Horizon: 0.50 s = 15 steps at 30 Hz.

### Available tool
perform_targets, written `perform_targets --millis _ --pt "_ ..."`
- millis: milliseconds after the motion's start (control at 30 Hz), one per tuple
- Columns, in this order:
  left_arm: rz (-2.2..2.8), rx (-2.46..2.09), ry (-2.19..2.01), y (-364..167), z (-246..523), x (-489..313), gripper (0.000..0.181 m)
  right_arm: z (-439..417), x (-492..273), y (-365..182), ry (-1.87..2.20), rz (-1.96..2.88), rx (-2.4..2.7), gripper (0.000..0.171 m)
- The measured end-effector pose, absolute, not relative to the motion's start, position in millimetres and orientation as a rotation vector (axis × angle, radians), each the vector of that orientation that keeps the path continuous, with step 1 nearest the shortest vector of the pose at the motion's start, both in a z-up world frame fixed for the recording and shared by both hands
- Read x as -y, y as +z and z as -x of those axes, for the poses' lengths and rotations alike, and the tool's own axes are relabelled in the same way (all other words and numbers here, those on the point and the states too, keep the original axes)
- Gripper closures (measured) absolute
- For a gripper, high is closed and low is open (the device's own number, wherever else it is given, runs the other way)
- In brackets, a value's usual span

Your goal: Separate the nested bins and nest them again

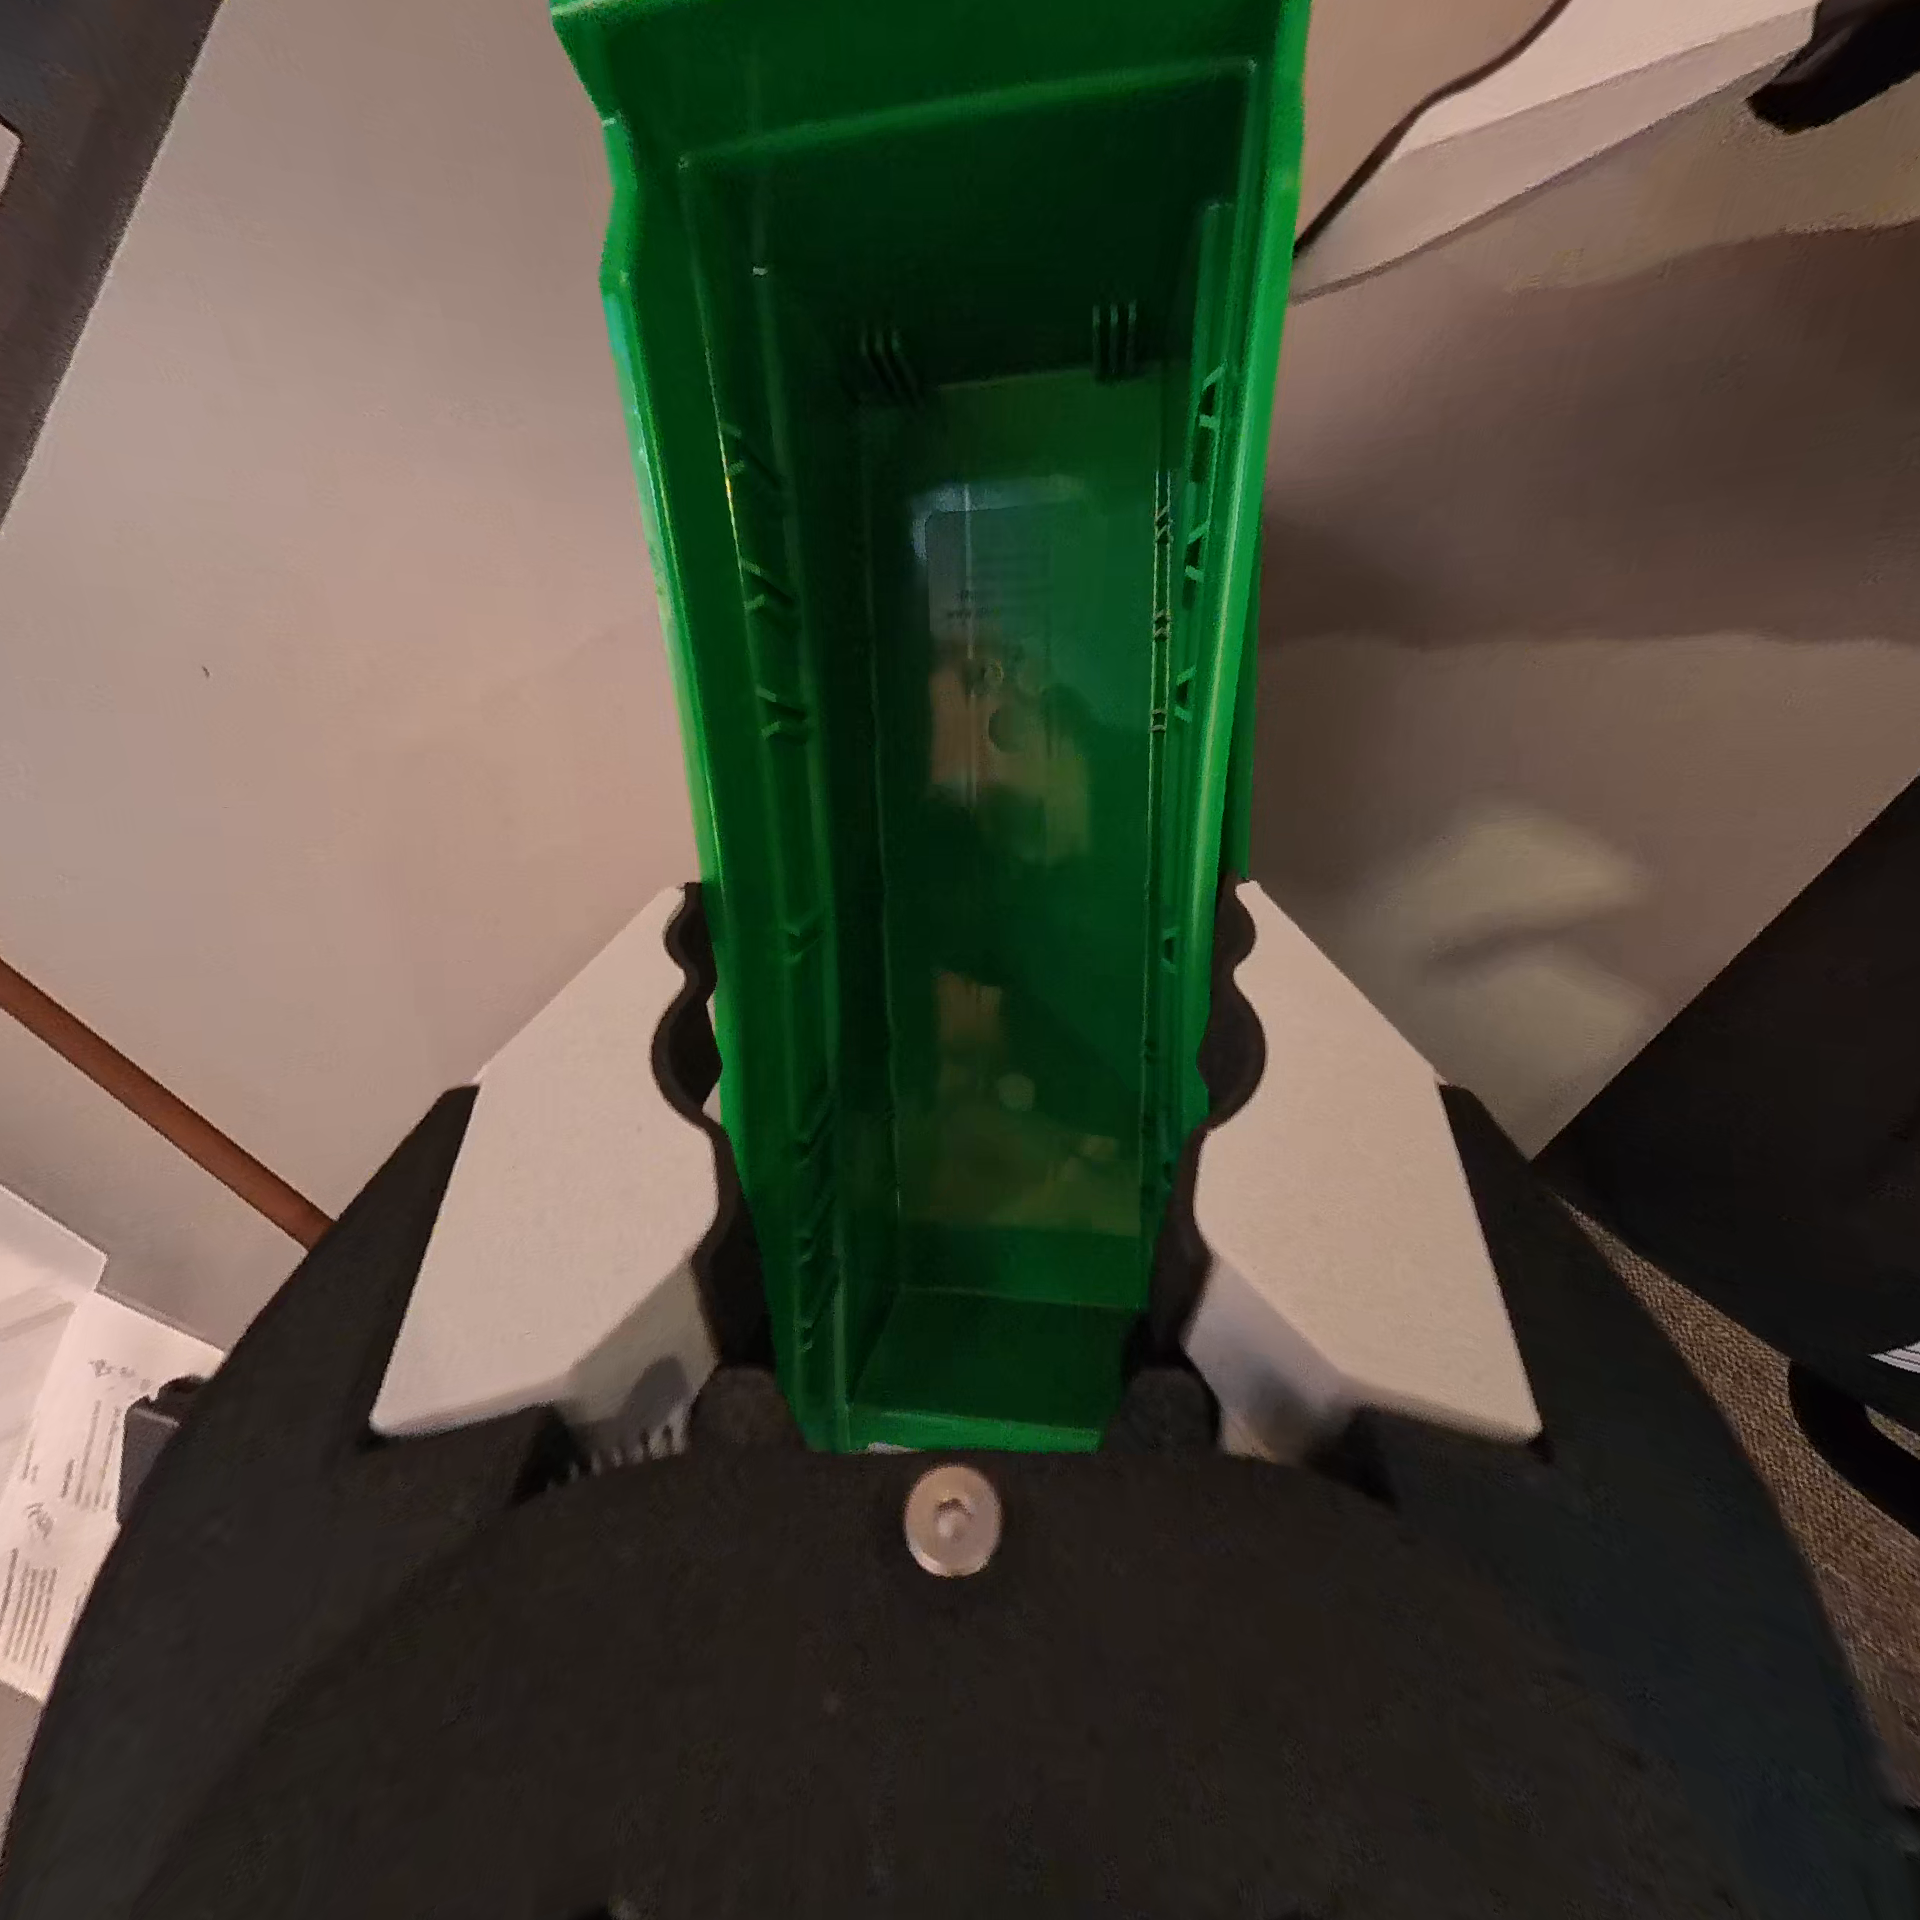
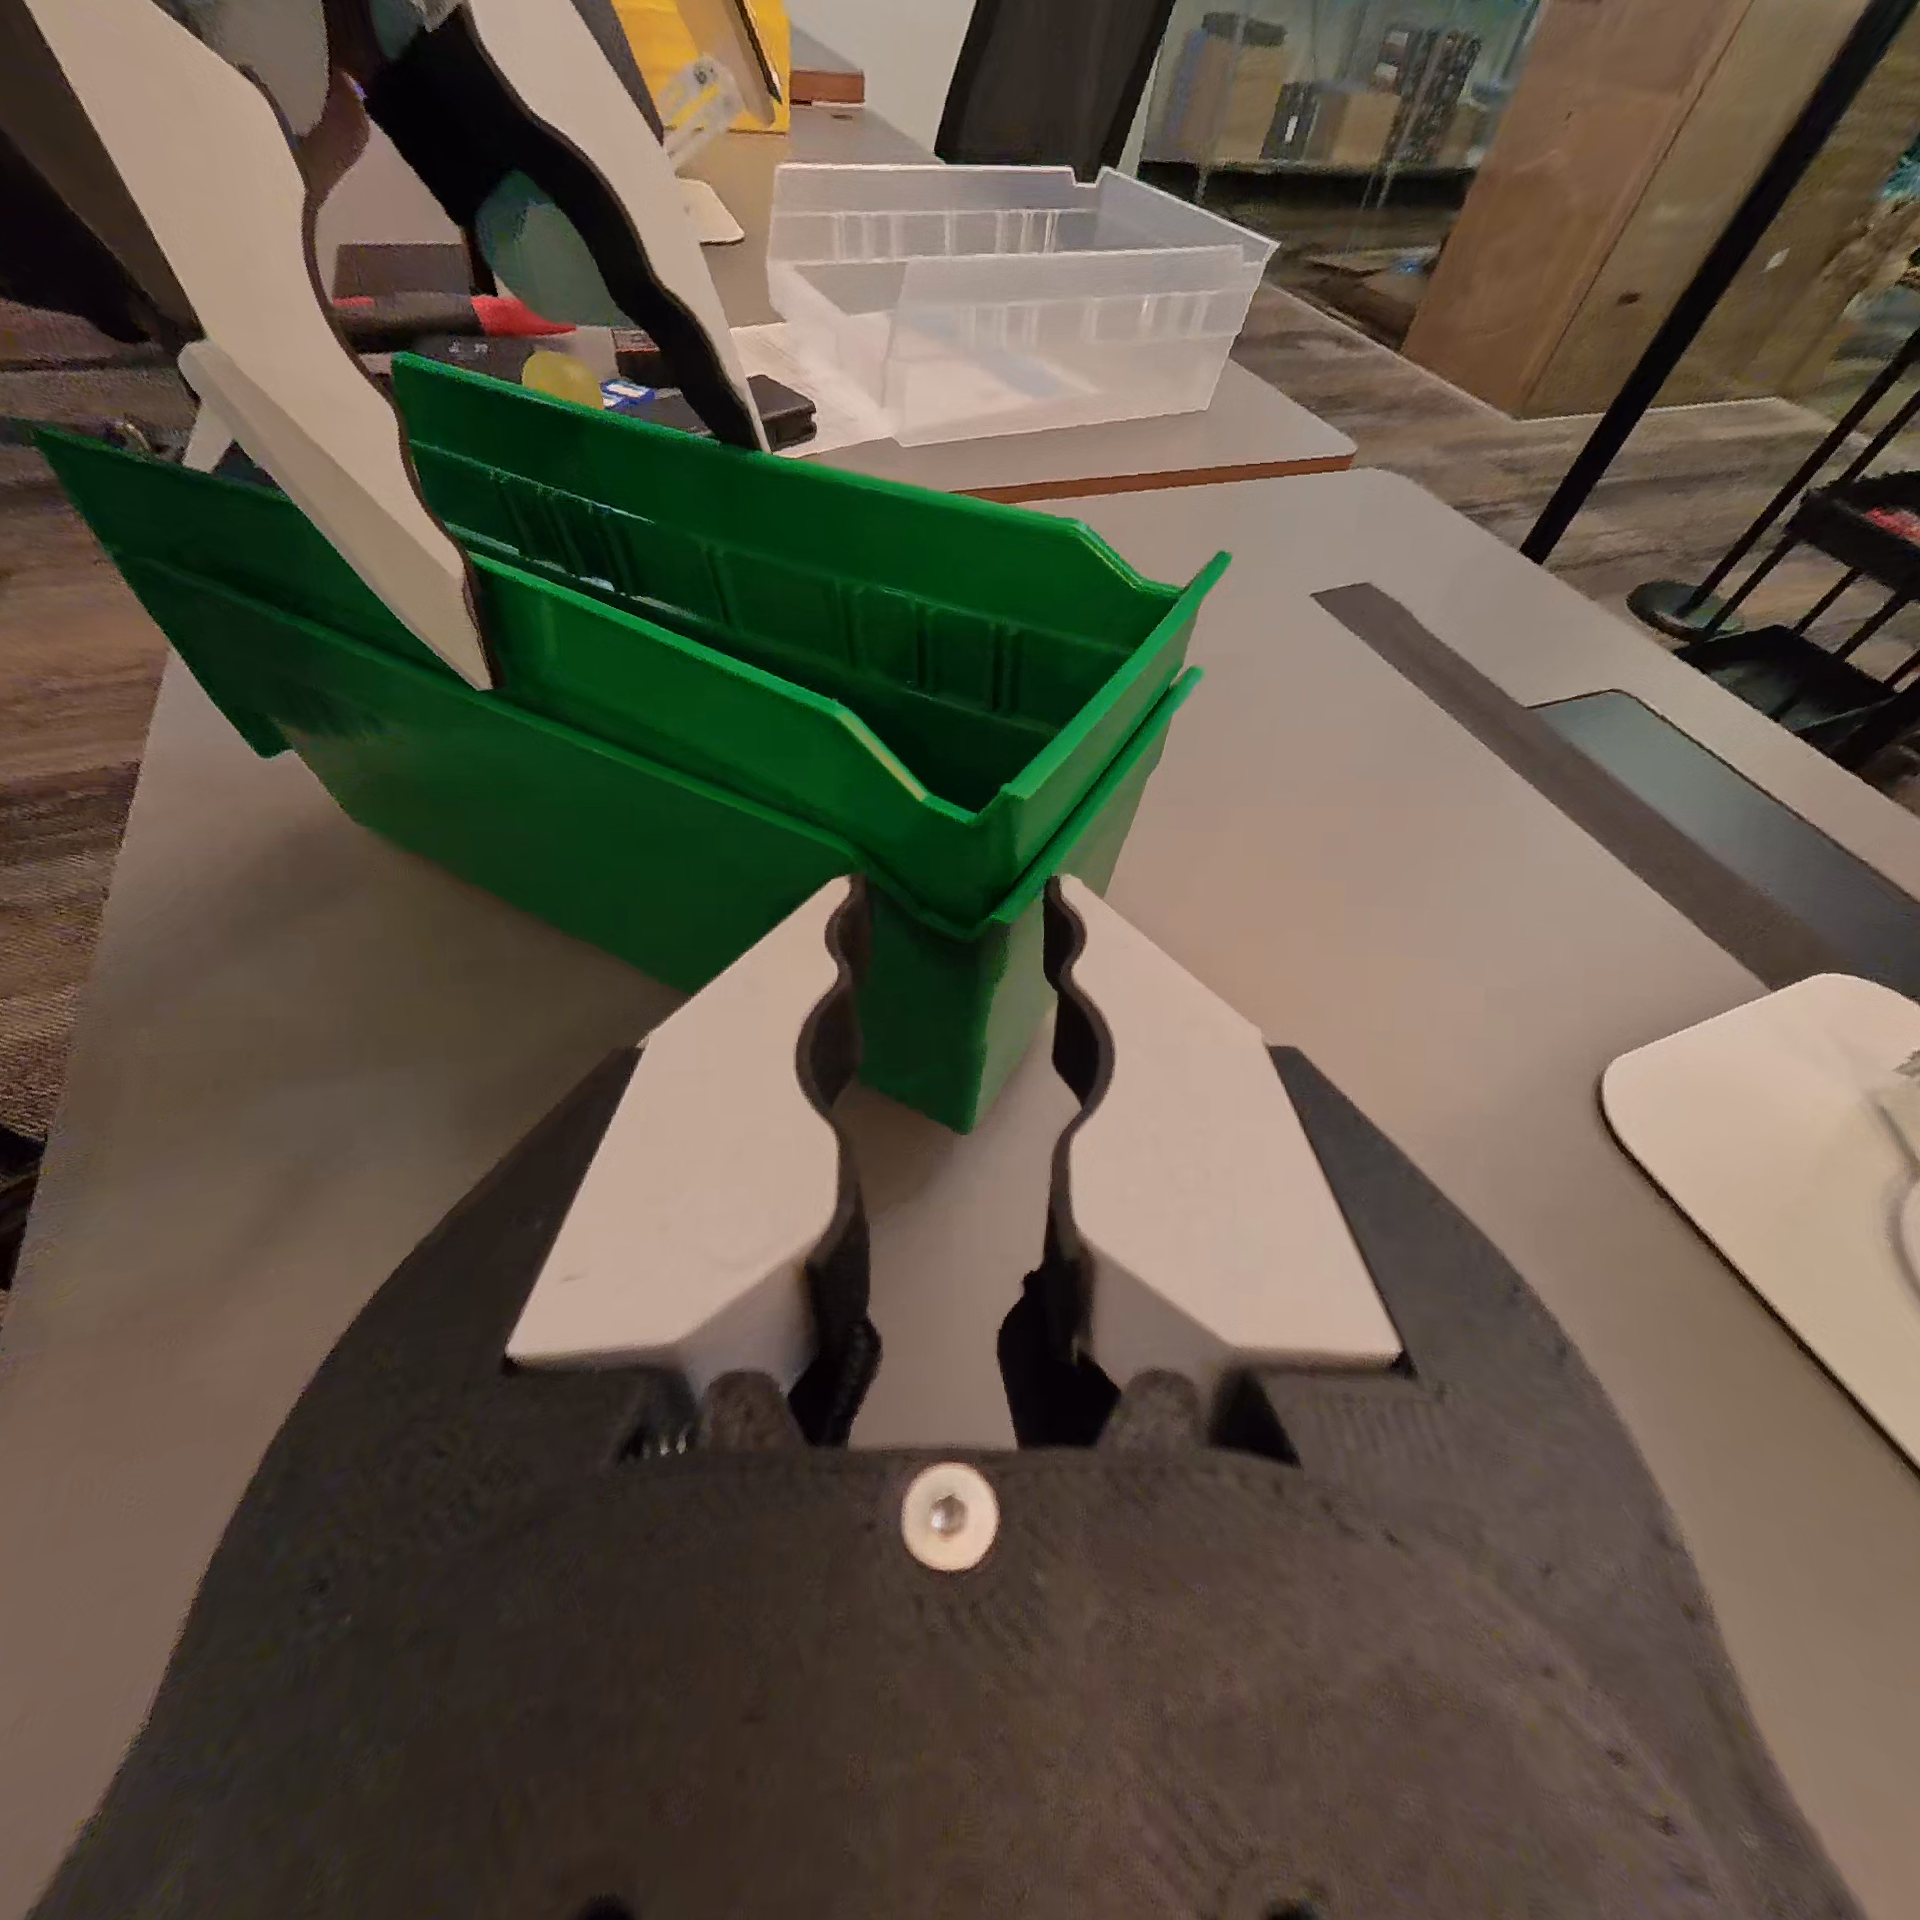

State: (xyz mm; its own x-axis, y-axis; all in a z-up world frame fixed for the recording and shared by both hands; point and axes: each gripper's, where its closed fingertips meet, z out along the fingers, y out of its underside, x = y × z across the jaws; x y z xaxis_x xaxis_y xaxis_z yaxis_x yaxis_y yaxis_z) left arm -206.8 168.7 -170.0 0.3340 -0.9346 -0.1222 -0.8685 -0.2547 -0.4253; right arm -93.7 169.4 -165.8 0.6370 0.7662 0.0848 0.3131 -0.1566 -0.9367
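My right gripper [image 2: 951,925] sits nearest, its white fingers [image 2: 717,1122] spread apart on either side of the lower front corner of the outer green bin [image 2: 582,821]; whether the pads actually press the plastic I cannot tell, though a clear gap shows between the jaws lower down, so I read this claw as released. The outer green bin stands on the grey table [image 2: 1351,883], and the inner green bin [image 2: 831,665] sits nested in it, its rim raised slightly above the outer rim. Farther back, my left gripper [image 2: 613,551] reaches down over the rear of the bins, one finger outside the near wall and the other beyond the far wall. Its own camera looks straight down into the inner green bin [image 1: 997,831], both black pads pressed against the side walls: clenched on the bin. Beyond the green pair, a clear plastic bin [image 2: 1039,301] rests on a neighbouring table, with small items scattered near it. A white pad [image 2: 1766,1122] lies at the right table edge.
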Motion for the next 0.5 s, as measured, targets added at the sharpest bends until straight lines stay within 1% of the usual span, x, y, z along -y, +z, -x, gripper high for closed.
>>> perform_targets --millis 33,267,333,367,433,500 --pt "2.19 -1.59 -0.206 -171 207 -169 0.087 94 -170 -167 0.5 1.744 0.887 0.14" --pt "2.185 -1.598 -0.211 -169 201 -167 0.087 87 -167 -160 0.464 1.703 0.853 0.139" --pt "2.187 -1.605 -0.205 -170 199 -167 0.087 82 -165 -148 0.455 1.64 0.818 0.145" --pt "2.19 -1.614 -0.2 -172 198 -166 0.087 79 -165 -146 0.453 1.636 0.808 0.144" --pt "2.193 -1.627 -0.201 -175 195 -165 0.088 79 -167 -158 0.453 1.689 0.835 0.139" --pt "2.192 -1.621 -0.215 -176 191 -165 0.088 82 -167 -167 0.468 1.716 0.853 0.139"
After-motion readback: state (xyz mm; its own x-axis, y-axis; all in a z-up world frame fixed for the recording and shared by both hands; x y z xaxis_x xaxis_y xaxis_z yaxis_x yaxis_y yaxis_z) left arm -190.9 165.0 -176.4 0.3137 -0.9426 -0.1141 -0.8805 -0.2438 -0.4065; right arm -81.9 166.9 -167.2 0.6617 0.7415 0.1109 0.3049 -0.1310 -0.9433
